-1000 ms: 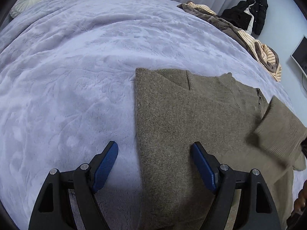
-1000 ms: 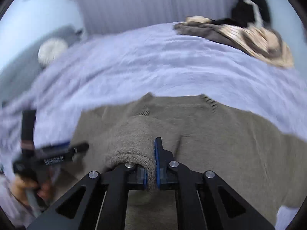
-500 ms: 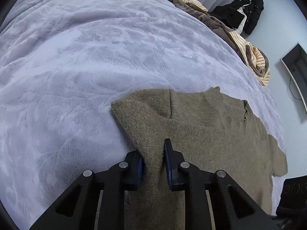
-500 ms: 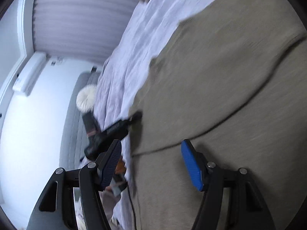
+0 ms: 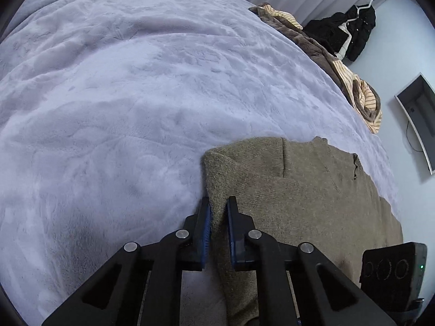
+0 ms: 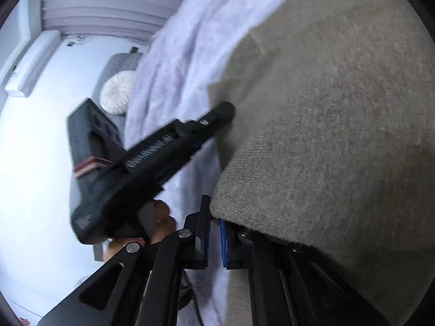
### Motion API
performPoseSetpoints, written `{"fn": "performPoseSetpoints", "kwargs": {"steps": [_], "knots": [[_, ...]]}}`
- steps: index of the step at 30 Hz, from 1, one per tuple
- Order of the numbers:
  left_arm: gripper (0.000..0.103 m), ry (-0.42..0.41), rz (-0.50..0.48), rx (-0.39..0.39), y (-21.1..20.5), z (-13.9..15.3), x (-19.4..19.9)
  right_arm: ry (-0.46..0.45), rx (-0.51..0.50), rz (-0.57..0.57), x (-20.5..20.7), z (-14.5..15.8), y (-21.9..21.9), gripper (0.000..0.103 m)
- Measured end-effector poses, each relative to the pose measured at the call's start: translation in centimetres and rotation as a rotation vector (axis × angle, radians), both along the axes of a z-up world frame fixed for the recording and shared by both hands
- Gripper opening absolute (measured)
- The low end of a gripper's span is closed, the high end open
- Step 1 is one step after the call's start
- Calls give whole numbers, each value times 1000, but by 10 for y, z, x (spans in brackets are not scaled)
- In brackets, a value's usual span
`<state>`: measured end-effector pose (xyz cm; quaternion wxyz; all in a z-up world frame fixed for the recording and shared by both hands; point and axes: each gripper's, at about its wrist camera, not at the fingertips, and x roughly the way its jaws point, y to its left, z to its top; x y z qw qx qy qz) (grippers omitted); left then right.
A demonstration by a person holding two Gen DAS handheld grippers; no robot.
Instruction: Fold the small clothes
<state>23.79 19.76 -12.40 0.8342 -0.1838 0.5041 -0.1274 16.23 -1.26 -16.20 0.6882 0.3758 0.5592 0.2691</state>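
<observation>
My left gripper [image 5: 217, 209] has its jaws closing on the folded left edge of the olive knit sweater [image 5: 299, 203], which lies flat on the lavender plush bedspread [image 5: 122, 95] in the lower right of the left view; knit already sits between the pads. My right gripper [image 6: 214, 214] has its jaws together at the sweater's lower hem, and the cloth drapes over one finger, so I cannot tell whether any of it is truly pinched.

The risk I see: the left pinch catches only the top layer of the fold, and the layers slide apart when lifted. If the right jaws hold nothing, that corner would stay behind and the fold would go crooked. The fluffy bedspread could also get nipped along with the knit.

The right view is blurred; the sweater's far side and sleeves are cut off there. The heap of striped and brown clothes [image 5: 348, 81] at the bed's far edge is too bunched to sort.
</observation>
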Motion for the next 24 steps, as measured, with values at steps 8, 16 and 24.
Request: {"fn": "performPoseSetpoints", "kwargs": {"steps": [8, 16, 24], "knots": [[14, -67, 39, 125, -3, 29, -21, -99, -147, -213, -67, 44, -156, 50], [14, -62, 20, 183, -39, 23, -29, 32, -93, -613, -75, 30, -305, 49], [14, -56, 49, 262, -39, 10, -36, -231, -462, -436, -30, 76, -266, 8]]}}
